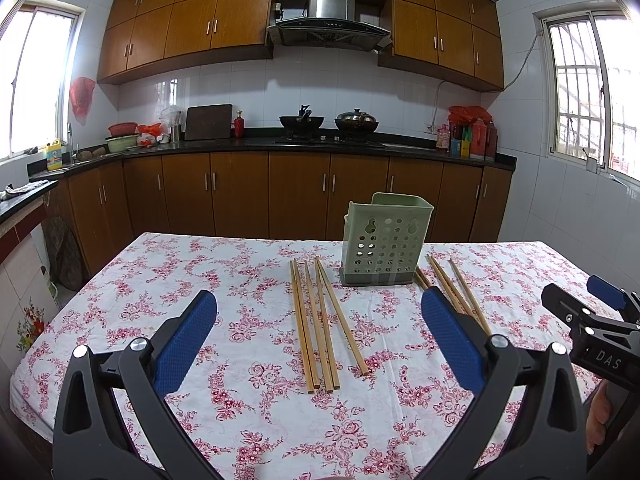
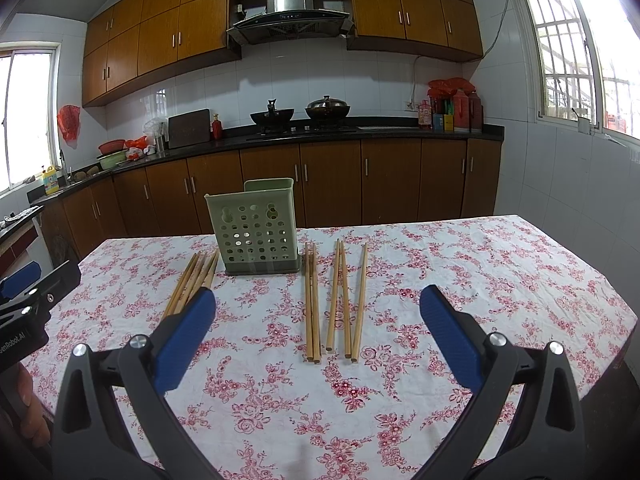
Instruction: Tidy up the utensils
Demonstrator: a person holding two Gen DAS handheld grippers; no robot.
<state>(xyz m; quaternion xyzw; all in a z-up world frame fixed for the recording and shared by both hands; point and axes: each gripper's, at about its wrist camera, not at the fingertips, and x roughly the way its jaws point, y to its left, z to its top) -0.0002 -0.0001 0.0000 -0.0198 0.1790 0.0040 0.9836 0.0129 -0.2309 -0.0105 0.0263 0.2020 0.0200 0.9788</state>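
**A:** While both tools hang above the floral-clothed worktop (image 1: 168, 280), where does everything sit?

**B:** The pale green perforated plastic utensil holder (image 1: 382, 246) stands upright near the far edge. One group of bamboo chopsticks (image 1: 320, 320) lies loose to its left, another group of bamboo chopsticks (image 2: 336, 300) to its right. The left hand-held gripper (image 1: 320, 332) is spread wide with nothing between its blue pads; the right hand-held gripper (image 2: 318, 334) is equally wide and empty.

**A:** What might go wrong?

**B:** The sticks are thin, round and touching, so I'd guess closing pads could catch two at once or roll one away. A stick gripped off-centre may tilt and strike the holder's rim, and a push could tip that light holder.
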